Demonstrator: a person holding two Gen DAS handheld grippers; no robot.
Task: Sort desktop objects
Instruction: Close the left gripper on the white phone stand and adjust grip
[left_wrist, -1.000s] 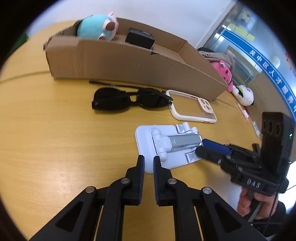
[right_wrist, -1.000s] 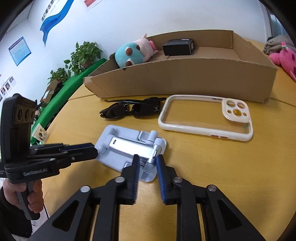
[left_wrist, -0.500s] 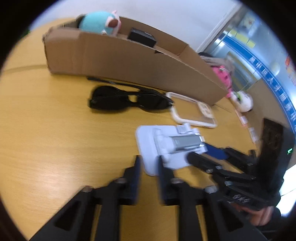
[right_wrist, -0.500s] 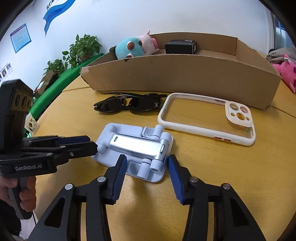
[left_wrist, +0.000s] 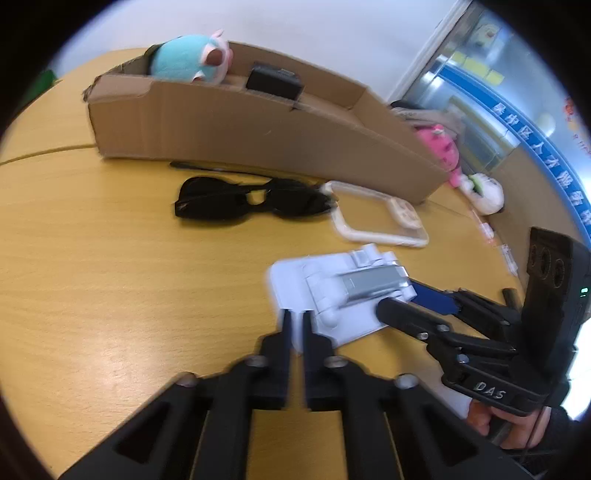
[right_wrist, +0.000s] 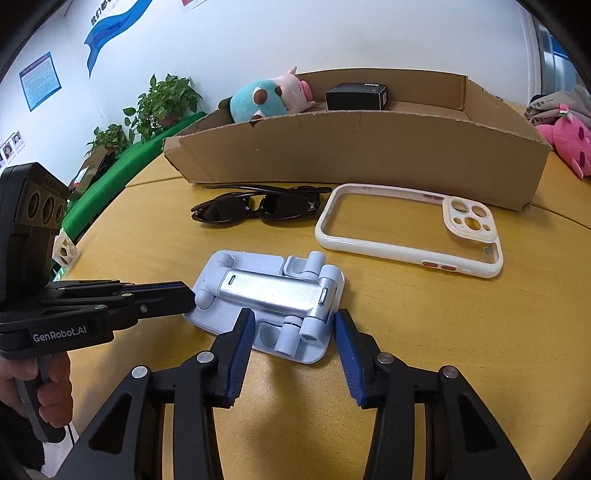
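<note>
A folded pale-blue phone stand (right_wrist: 273, 299) (left_wrist: 332, 295) lies flat on the wooden table. My right gripper (right_wrist: 293, 326) is open, its fingers either side of the stand's near end. My left gripper (left_wrist: 294, 323) is shut, its tips pressed at the stand's left edge; it shows in the right wrist view (right_wrist: 184, 295). Black sunglasses (right_wrist: 258, 208) and a white phone case (right_wrist: 410, 229) lie behind the stand. A cardboard box (right_wrist: 369, 155) at the back holds a teal plush (right_wrist: 269, 98) and a small black box (right_wrist: 356, 96).
Pink plush toys (right_wrist: 565, 140) and folded cloth sit to the right of the box. A white plush (left_wrist: 485, 194) lies near the table's far right edge. Potted plants (right_wrist: 162, 103) and a green surface stand beyond the table's left edge.
My right gripper has opened wide around the stand's near end. My left gripper has moved in against the stand's left edge and stays shut.
</note>
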